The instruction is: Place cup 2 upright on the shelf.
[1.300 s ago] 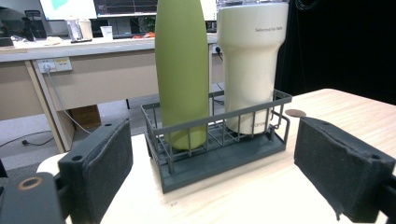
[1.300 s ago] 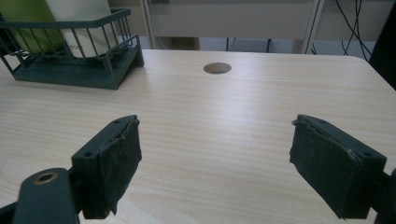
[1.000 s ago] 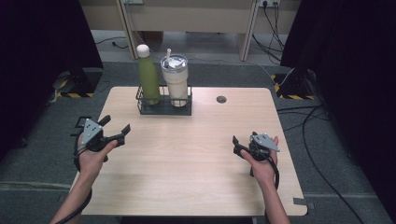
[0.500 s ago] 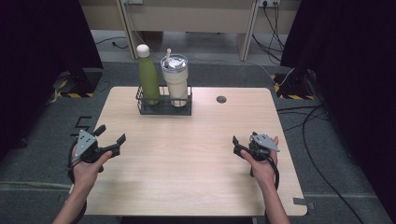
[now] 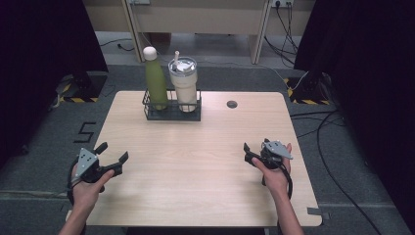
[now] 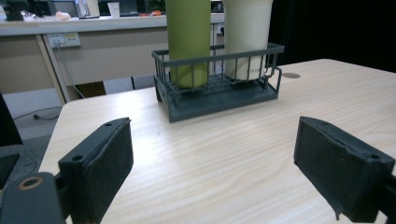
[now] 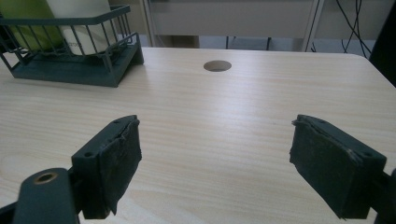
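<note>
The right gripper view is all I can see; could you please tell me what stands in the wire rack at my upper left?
Observer: In the high view the wire rack holds a green bottle with a white cap and a cream tumbler with a lid and straw.
Operator: Thank you. Where is the other gripper?
Observer: The left gripper sits at the table's near left edge, jaws apart, holding nothing.
Operator: Does it face the rack?
Observer: Yes, the left gripper view looks straight at the rack, bottle on its left.
</note>
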Tool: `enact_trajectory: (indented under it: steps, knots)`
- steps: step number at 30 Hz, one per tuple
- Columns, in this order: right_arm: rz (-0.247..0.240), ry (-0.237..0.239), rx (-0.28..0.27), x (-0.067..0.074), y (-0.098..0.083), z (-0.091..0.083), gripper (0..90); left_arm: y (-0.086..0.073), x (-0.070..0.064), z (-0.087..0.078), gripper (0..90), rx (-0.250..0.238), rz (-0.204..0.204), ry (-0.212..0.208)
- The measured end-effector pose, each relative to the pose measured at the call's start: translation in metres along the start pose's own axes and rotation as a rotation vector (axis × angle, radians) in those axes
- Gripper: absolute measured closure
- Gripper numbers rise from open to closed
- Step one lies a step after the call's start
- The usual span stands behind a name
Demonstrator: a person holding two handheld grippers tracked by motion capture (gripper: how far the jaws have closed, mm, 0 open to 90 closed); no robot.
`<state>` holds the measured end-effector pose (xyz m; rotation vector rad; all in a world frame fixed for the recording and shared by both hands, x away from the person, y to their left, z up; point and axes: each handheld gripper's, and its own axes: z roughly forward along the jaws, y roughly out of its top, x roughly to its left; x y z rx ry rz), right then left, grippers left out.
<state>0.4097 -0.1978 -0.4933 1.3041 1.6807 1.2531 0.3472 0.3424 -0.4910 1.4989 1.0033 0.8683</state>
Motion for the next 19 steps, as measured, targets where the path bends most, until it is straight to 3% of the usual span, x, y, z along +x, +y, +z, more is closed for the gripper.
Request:
enact_trajectory:
  steps: [5,11,19]
  knots:
    - [-0.002,0.000,-0.002,0.001,0.000,0.000,16.2,-0.013,0.000,-0.004,11.0,0.018,-0.003,0.014]
    - [-0.009,0.001,-0.001,0.001,0.000,0.000,16.2,-0.026,-0.001,-0.007,11.8,0.035,-0.042,0.025]
    - [-0.009,0.000,-0.013,0.001,0.003,-0.002,16.2,-0.030,-0.001,-0.006,11.8,0.046,-0.037,0.024]
